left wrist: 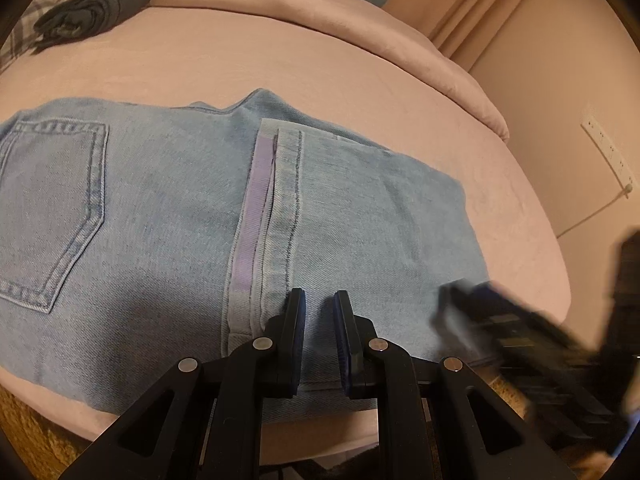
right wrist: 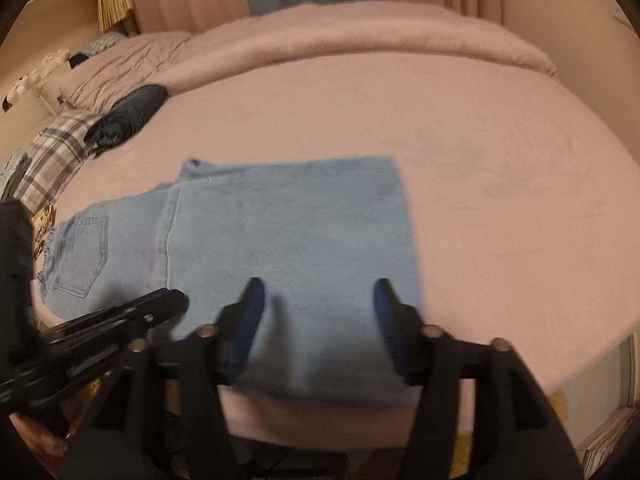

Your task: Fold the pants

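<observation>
Light blue jeans (left wrist: 160, 220) lie folded on the pink bed, legs doubled over so the hem (left wrist: 280, 200) rests near the back pocket (left wrist: 52, 208). My left gripper (left wrist: 320, 304) hovers over the near edge of the jeans with a narrow gap between its blue-padded fingers and nothing in it. My right gripper (right wrist: 318, 292) is wide open over the near edge of the folded legs (right wrist: 288, 220), empty. The right gripper shows blurred at the right of the left wrist view (left wrist: 500, 328); the left gripper shows at the lower left of the right wrist view (right wrist: 120, 320).
A dark rolled garment (right wrist: 128, 116) and a plaid cloth (right wrist: 56, 152) lie at the far left of the bed (right wrist: 400, 120). A rolled pink duvet (right wrist: 360, 36) runs along the back. A wall with a socket strip (left wrist: 608, 152) stands to the right.
</observation>
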`<state>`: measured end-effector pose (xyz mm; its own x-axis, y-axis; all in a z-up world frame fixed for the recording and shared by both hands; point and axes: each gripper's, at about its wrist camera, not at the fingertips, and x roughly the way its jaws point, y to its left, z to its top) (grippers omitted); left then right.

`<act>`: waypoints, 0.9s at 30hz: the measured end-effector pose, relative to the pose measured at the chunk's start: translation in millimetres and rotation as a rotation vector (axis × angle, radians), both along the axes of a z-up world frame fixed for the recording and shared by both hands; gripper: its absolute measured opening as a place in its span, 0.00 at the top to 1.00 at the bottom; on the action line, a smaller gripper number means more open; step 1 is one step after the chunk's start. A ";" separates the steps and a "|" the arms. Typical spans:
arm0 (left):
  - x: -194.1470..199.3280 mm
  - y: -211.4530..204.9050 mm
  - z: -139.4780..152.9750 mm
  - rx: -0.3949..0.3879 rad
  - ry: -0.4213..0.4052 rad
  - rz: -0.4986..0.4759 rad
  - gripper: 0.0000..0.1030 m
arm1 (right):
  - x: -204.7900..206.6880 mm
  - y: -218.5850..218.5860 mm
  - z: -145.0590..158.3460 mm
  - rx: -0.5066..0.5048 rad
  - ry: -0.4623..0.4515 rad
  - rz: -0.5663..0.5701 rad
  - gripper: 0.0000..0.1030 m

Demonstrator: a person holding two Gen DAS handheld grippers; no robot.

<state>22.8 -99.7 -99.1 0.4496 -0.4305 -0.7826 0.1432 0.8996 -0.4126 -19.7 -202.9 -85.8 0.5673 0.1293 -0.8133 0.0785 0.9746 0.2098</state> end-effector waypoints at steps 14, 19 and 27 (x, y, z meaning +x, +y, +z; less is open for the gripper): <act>-7.6 3.4 1.4 0.007 -0.039 0.007 0.84 | 0.6 19.6 -26.7 -0.102 -0.064 -0.018 0.36; -11.5 6.7 3.5 -0.009 -0.047 0.009 0.84 | -4.4 21.9 -27.9 -0.112 -0.094 -0.022 0.36; -33.4 70.5 47.2 -0.159 -0.095 0.134 0.51 | -9.8 16.0 -29.0 -0.100 -0.114 -0.010 0.36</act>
<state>-10.6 -29.3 -51.9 0.5795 -0.4763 -0.6613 0.0711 0.8379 -0.5412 -29.5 -186.9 -114.8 0.6575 0.0452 -0.7521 0.0691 0.9904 0.1199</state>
